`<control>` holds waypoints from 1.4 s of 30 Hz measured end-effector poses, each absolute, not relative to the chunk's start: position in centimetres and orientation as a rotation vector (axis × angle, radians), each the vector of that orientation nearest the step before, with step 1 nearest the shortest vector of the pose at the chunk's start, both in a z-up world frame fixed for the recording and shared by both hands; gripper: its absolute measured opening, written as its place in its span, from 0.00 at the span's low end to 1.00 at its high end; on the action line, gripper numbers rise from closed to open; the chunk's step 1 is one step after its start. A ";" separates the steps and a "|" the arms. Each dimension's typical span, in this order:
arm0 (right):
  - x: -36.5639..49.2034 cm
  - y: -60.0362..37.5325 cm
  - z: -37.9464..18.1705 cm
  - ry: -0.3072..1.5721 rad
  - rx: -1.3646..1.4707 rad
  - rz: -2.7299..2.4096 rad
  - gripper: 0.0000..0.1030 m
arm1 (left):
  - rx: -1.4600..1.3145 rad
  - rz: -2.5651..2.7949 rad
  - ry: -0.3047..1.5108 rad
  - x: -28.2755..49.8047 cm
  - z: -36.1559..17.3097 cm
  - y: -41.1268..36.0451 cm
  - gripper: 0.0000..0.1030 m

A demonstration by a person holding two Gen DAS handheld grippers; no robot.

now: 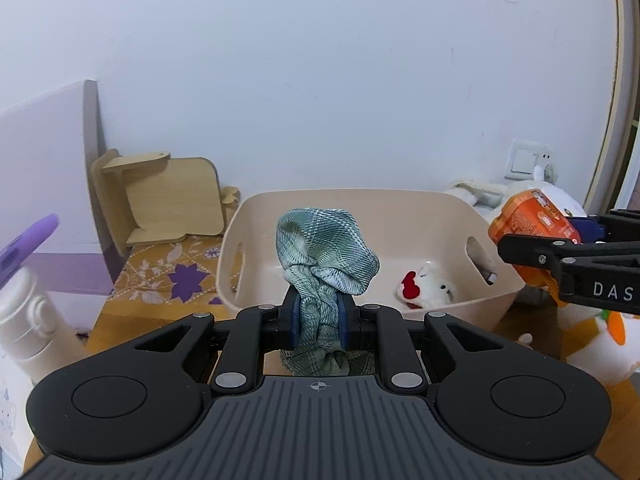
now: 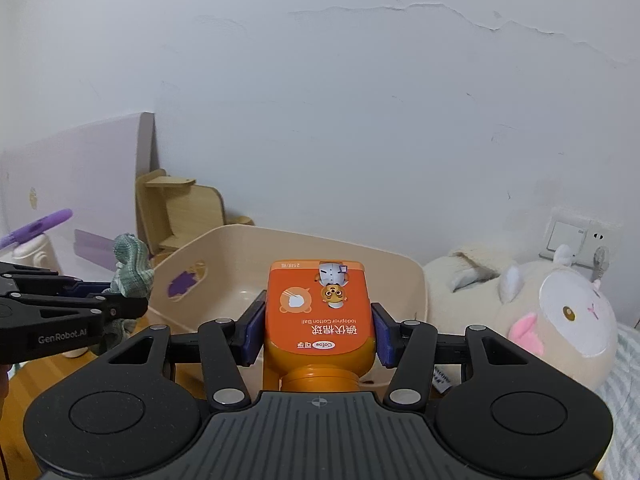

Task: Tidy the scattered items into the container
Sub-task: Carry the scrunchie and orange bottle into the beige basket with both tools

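A beige plastic bin with cut-out handles stands on the table ahead; it also shows in the right wrist view. My left gripper is shut on a bunched green checked cloth, held just in front of the bin's near rim. My right gripper is shut on an orange cotton-ball bottle, held upside down at the bin's near right side. Each gripper shows in the other's view: the right one with the bottle, the left one with the cloth. A small white plush with red lies inside the bin.
A wooden stand leans at the wall left of the bin. A white bottle with a purple item stands at the left. A large cream plush lies right of the bin. The floral tablecloth covers the table.
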State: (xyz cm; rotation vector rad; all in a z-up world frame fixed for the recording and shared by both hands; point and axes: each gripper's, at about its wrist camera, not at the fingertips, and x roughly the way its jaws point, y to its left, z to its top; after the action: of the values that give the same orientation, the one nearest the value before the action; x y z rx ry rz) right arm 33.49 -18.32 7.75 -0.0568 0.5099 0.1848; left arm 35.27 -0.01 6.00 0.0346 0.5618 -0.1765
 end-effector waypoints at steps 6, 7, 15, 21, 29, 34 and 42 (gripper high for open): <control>36.4 -18.3 7.5 0.534 -0.038 0.180 0.49 | 0.041 -0.164 0.589 38.8 5.7 -0.9 0.17; 36.7 -18.5 7.5 0.539 -0.034 0.179 0.49 | 0.042 -0.164 0.600 39.5 5.6 -1.0 0.17; 40.8 -18.7 5.5 0.603 -0.023 0.154 0.49 | 0.067 -0.153 0.676 43.3 4.0 -1.5 0.18; 43.0 -19.0 3.4 0.660 -0.016 0.138 0.49 | 0.101 -0.157 0.731 45.3 2.5 -2.5 0.18; 45.0 -18.6 1.4 0.719 -0.050 0.125 0.49 | 0.141 -0.162 0.809 47.6 0.0 -3.7 0.18; 44.9 -18.8 0.4 0.759 -0.082 0.117 0.49 | 0.156 -0.158 0.846 47.9 -1.3 -3.6 0.18; 45.0 -18.1 -0.4 0.789 -0.129 0.112 0.49 | 0.142 -0.157 0.853 47.8 -1.1 -3.4 0.24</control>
State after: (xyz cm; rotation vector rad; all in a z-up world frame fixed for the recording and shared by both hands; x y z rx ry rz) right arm 45.03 -18.13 -0.40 -0.1289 0.7886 0.1119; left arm 47.81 -3.41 -1.07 0.1422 0.8527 -0.1572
